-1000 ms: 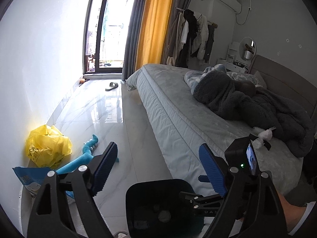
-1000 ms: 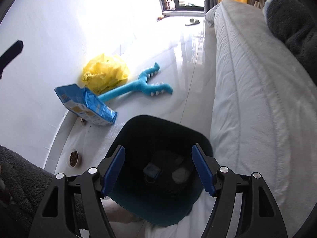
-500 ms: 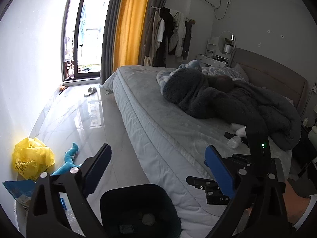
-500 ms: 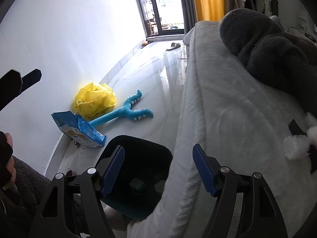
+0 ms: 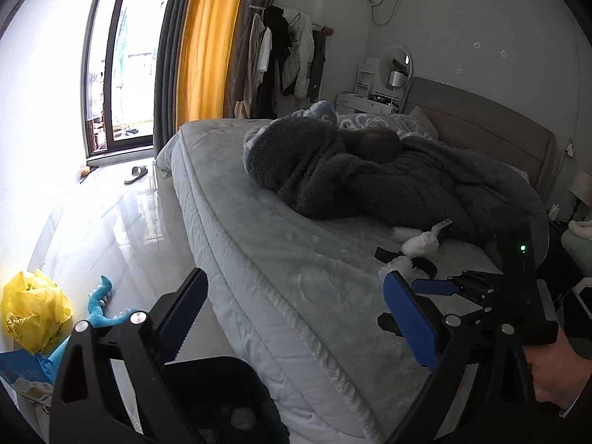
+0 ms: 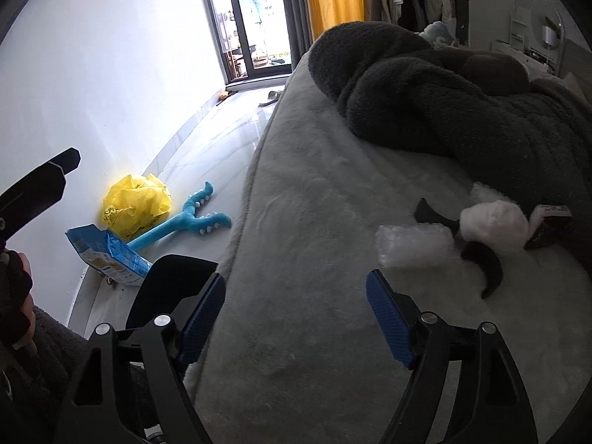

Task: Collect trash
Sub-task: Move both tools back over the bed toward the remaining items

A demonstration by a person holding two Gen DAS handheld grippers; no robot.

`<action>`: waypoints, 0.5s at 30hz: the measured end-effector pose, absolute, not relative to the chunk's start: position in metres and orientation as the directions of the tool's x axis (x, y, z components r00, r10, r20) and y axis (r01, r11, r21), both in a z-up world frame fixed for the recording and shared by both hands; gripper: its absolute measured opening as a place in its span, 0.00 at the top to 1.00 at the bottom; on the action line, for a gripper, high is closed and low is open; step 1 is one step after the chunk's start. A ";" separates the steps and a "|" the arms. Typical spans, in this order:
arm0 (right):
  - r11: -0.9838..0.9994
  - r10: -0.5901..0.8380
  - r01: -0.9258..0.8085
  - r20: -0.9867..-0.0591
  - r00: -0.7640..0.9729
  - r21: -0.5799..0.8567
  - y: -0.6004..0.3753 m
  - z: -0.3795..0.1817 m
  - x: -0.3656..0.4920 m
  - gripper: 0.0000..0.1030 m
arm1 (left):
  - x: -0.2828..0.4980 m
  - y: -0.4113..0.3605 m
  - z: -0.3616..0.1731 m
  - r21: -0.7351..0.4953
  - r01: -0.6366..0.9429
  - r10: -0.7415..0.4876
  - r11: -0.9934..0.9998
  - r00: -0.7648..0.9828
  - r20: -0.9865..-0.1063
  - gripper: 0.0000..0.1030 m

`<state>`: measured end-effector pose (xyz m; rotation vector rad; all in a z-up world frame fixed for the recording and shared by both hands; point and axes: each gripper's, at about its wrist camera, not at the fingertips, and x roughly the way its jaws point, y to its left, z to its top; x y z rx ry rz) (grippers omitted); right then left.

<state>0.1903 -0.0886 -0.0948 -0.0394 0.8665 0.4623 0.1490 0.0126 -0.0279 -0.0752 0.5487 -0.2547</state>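
1. Right wrist view: the right tongs (image 6: 296, 312) hang over the bed (image 6: 296, 222), jaws opening with nothing between them, most likely widening for the next pickup.
2. Ahead and to the right of them lies the trash: a clear plastic wrapper (image 6: 414, 246) touching a white wad (image 6: 494, 225), with dark scraps beside, all at the edge of the dark blanket (image 6: 462, 103).
3. The black bin (image 6: 166, 285) stands on the floor at their lower left, tight against the bed, so drops are short.
4. In the left wrist view the left tongs (image 5: 296, 318) are spread wide and empty, above the bin, probably keeping clear.
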 end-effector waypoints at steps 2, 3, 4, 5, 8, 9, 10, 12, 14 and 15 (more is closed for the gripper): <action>0.908 0.367 -0.392 -0.739 0.565 0.151 -0.100 -0.092 0.191 0.21 | 0.153 0.004 -0.030 -0.139 0.228 -0.267 0.964 0.817 -0.511 0.06; 0.911 0.363 -0.385 -0.738 0.569 0.152 -0.106 -0.091 0.191 0.21 | 0.156 0.000 -0.031 -0.135 0.232 -0.268 0.963 0.815 -0.513 0.06; 0.914 0.359 -0.377 -0.737 0.572 0.152 -0.113 -0.090 0.191 0.21 | 0.158 -0.005 -0.032 -0.131 0.236 -0.269 0.963 0.814 -0.515 0.06; 0.916 0.356 -0.370 -0.736 0.575 0.154 -0.119 -0.088 0.192 0.21 | 0.159 -0.008 -0.033 -0.127 0.240 -0.271 0.962 0.812 -0.516 0.06; 0.920 0.357 -0.355 -0.730 0.582 0.167 -0.136 -0.083 0.196 0.21 | 0.164 -0.020 -0.036 -0.119 0.259 -0.282 0.959 0.806 -0.520 0.06; 0.922 0.356 -0.349 -0.728 0.586 0.170 -0.142 -0.082 0.197 0.20 | 0.166 -0.023 -0.037 -0.119 0.264 -0.286 0.957 0.804 -0.521 0.06; 0.923 0.356 -0.343 -0.727 0.588 0.175 -0.146 -0.081 0.199 0.19 | 0.168 -0.027 -0.038 -0.119 0.270 -0.291 0.956 0.801 -0.523 0.06; 0.925 0.357 -0.330 -0.726 0.588 0.187 -0.156 -0.081 0.203 0.19 | 0.172 -0.033 -0.041 -0.122 0.282 -0.303 0.952 0.793 -0.528 0.06; 0.927 0.356 -0.318 -0.726 0.588 0.197 -0.162 -0.081 0.207 0.19 | 0.175 -0.040 -0.046 -0.132 0.294 -0.318 0.947 0.781 -0.538 0.06; 0.928 0.359 -0.310 -0.724 0.589 0.208 -0.167 -0.080 0.209 0.19 | 0.178 -0.043 -0.049 -0.139 0.296 -0.323 0.945 0.776 -0.542 0.06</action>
